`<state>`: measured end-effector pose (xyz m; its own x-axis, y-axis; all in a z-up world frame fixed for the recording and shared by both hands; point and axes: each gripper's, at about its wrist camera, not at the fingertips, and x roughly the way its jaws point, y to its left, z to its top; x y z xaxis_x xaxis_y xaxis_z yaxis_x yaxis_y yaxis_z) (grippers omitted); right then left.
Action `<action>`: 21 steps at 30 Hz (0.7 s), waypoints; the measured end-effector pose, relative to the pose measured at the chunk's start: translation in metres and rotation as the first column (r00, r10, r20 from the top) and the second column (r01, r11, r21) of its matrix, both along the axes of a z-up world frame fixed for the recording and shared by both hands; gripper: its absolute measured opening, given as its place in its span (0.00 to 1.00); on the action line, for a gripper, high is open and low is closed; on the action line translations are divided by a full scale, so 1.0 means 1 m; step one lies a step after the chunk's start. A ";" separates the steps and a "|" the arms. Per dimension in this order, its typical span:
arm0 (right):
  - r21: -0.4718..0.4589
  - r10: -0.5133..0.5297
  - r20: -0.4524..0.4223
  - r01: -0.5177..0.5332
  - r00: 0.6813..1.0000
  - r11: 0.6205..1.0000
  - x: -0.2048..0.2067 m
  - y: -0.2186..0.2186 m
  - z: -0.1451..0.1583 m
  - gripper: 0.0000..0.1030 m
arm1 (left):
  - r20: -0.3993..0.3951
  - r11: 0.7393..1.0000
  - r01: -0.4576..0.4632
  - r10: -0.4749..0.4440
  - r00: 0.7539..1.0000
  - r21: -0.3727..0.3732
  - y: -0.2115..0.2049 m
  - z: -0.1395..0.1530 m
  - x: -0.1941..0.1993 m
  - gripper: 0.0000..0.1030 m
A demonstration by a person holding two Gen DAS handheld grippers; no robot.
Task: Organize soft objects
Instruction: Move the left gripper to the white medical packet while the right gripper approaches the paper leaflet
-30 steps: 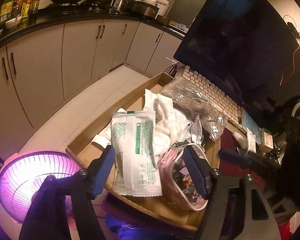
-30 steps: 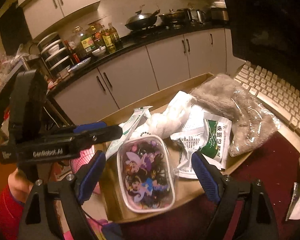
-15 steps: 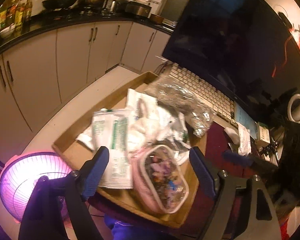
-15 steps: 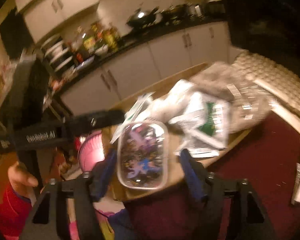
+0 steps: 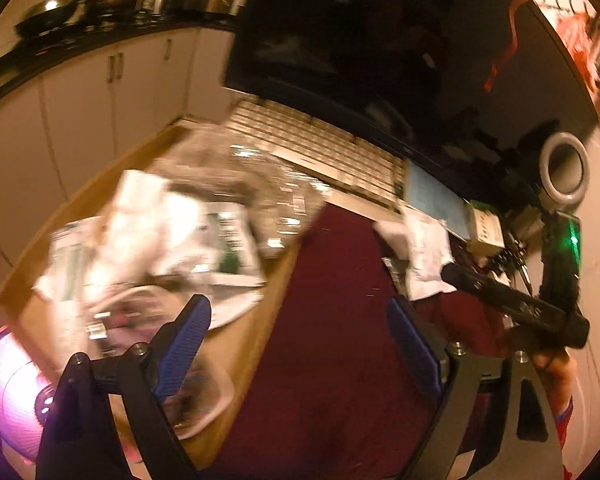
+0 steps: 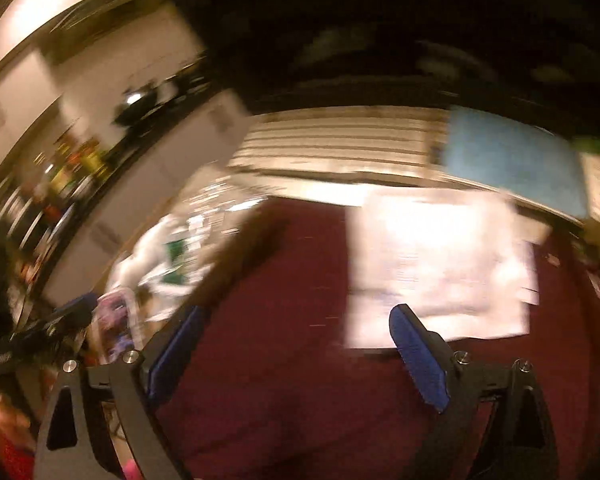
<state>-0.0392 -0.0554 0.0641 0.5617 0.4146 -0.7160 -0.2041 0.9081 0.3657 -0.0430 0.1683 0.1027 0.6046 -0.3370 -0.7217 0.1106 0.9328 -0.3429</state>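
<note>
Both the left gripper (image 5: 298,326) and the right gripper (image 6: 296,330) have just been opening; their fingers stand wide, with only the dark red worktop (image 5: 332,320) between them. Only the left view shows the wooden tray (image 5: 236,344) whole, with a clear pouch (image 5: 140,340) at its near end, long axis running near to far. The right view, badly blurred, shows white paper (image 6: 436,264) just beyond its fingers.
</note>
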 end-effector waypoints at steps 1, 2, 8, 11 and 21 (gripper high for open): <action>-0.011 -0.044 -0.016 0.044 0.999 0.999 0.003 -0.013 -0.002 0.93 | -0.005 1.000 0.019 -0.019 1.000 -0.001 -0.011 -0.001 0.004 0.86; -0.020 -0.072 -0.024 0.071 0.997 0.997 0.005 -0.022 -0.003 0.93 | -0.011 0.999 0.041 -0.041 0.999 -0.004 -0.022 -0.003 0.010 0.86; -0.027 -0.197 -0.068 0.196 0.978 0.980 0.014 -0.075 -0.014 0.93 | -0.023 0.989 0.146 -0.147 0.989 -0.016 -0.091 -0.021 0.043 0.86; -0.059 -0.247 -0.077 0.243 0.966 0.968 0.015 -0.090 -0.019 0.93 | -0.034 0.983 0.182 -0.183 0.983 -0.023 -0.117 -0.032 0.063 0.86; -0.062 -0.301 -0.118 0.295 0.946 0.953 0.024 -0.117 -0.033 0.93 | -0.087 0.971 0.238 -0.240 0.967 -0.036 -0.161 -0.065 0.103 0.59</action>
